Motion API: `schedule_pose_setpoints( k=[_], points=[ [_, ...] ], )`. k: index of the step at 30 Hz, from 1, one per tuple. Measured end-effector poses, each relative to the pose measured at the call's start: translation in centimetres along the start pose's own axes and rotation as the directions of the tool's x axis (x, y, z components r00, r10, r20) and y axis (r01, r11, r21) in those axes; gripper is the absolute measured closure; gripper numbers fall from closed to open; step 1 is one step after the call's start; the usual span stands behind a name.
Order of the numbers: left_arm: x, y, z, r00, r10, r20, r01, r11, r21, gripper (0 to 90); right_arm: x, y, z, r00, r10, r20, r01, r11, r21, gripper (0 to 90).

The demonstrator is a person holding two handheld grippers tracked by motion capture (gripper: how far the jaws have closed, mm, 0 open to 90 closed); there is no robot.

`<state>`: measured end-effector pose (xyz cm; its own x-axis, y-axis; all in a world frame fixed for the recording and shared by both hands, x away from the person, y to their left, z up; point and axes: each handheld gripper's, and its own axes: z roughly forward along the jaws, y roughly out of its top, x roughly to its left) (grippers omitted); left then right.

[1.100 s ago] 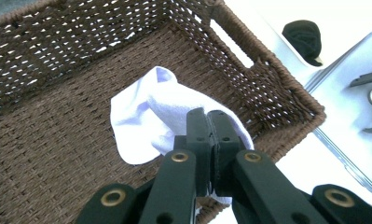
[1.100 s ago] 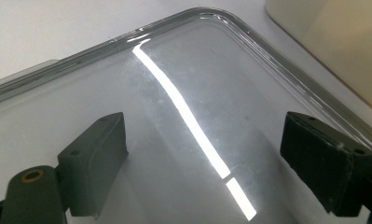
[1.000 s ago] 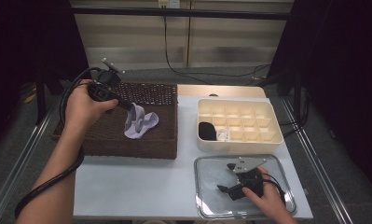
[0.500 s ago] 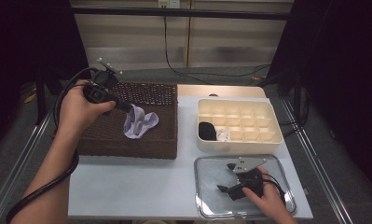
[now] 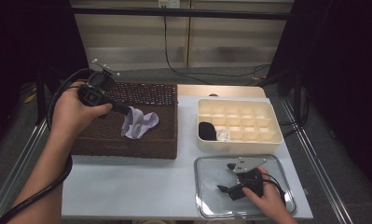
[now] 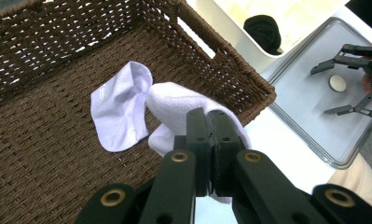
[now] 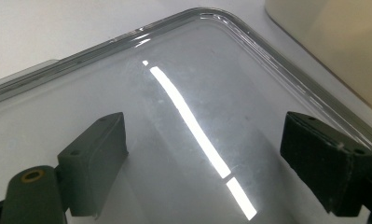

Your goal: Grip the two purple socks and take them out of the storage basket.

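A pale lavender-white sock (image 5: 139,123) hangs over the brown wicker basket (image 5: 127,144). My left gripper (image 5: 127,112) is shut on the sock's upper end. In the left gripper view the jaws (image 6: 209,116) are pressed together on the white fabric, and the rest of the sock (image 6: 123,107) drapes onto the basket floor (image 6: 48,154). My right gripper (image 5: 224,177) rests open on the clear tray (image 5: 207,163) at the front right. Its jaws (image 7: 207,140) stand wide apart with nothing between them above the tray's surface (image 7: 104,44).
A cream compartment box (image 5: 263,135) stands right of the basket, with a black rolled sock (image 5: 207,130) in its near-left cell. A white item lies in the cell beside it. The white tabletop (image 5: 127,186) lies in front of the basket.
My left hand has drifted slightly left and up, and the sock has gone with it. The right gripper has stayed on the tray.
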<state>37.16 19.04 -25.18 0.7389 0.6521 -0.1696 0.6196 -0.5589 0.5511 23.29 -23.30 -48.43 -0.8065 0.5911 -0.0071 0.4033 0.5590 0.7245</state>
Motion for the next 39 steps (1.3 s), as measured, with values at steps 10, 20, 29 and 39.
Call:
schedule_pose_setpoints(
  k=[10,20,29,39],
  points=[
    [-0.7,-0.9,-0.4,0.9998,0.015,0.012,-0.015,0.9999,0.002,88.7,0.0,0.0,0.0,1.0,-0.005,0.005,0.005,1.0,-0.002,14.1],
    [-1.7,-2.1,-0.4,0.9991,0.03,0.031,-0.03,0.9995,0.001,88.6,0.0,0.0,0.0,1.0,0.002,-0.003,-0.002,1.0,0.002,14.1],
    [-3.0,-3.4,0.0,0.9969,0.059,0.053,-0.058,0.9982,-0.012,88.3,0.0,0.0,0.0,1.0,-0.001,-0.002,0.001,1.0,0.004,14.1],
    [-4.1,-4.4,2.1,0.9925,0.071,0.1,-0.074,0.9968,0.028,86.6,0.0,0.0,0.0,1.0,0.0,-0.001,0.0,1.0,0.003,14.1]
  ],
)
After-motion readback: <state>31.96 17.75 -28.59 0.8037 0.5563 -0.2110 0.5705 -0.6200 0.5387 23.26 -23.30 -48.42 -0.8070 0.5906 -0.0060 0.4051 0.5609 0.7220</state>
